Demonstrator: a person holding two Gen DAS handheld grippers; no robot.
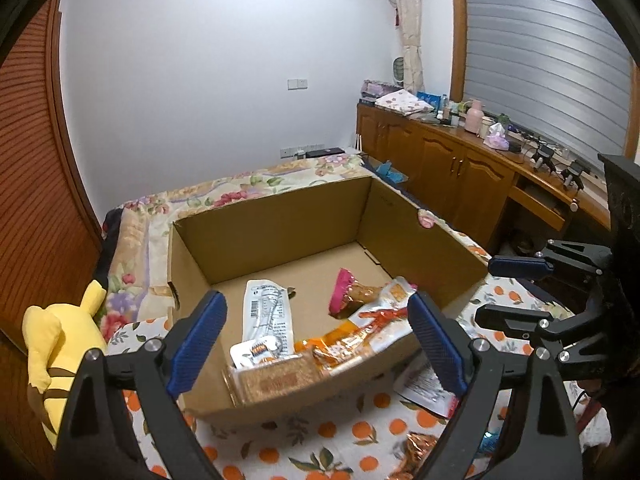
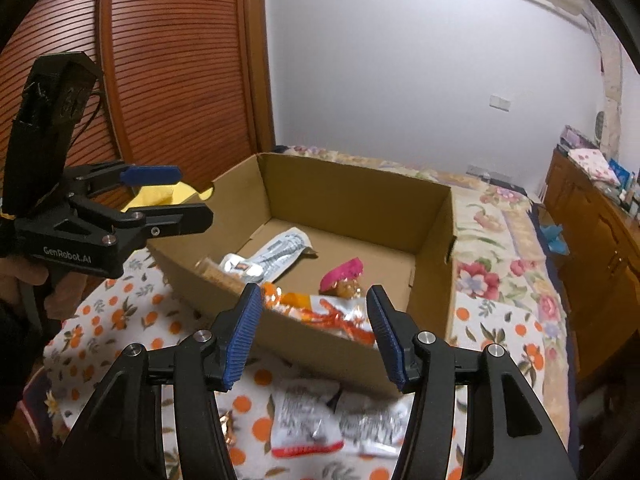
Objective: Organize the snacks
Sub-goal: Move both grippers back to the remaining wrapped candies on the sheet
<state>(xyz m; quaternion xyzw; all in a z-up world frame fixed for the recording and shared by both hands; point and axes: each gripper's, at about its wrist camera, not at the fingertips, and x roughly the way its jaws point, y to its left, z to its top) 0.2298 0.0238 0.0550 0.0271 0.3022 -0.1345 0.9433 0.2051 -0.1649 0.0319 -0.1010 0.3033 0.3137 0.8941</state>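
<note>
An open cardboard box [image 1: 280, 216] [image 2: 360, 196] sits on a bed. Inside lie a white packet [image 1: 268, 312], a pink-topped wrapped snack [image 1: 352, 292] [image 2: 344, 276], an orange packet [image 1: 360, 332] [image 2: 332, 312] and a brown biscuit pack [image 1: 276, 380]. My left gripper [image 1: 316, 300] [image 2: 192, 196] hovers over the box's near wall, open and empty. My right gripper [image 2: 313, 294] [image 1: 504, 290] is also open with nothing between its fingers, just short of the box. Two white packets [image 2: 308, 420] [image 2: 376, 424] lie on the cloth below it.
An orange-print cloth [image 2: 100, 320] covers the near bed. A yellow plush toy [image 1: 48, 356] sits left of the box. A gold wrapper [image 1: 416, 452] lies on the cloth. Wooden cabinets [image 1: 460, 168] stand at the right, and a slatted wooden door [image 2: 160, 60] at the left.
</note>
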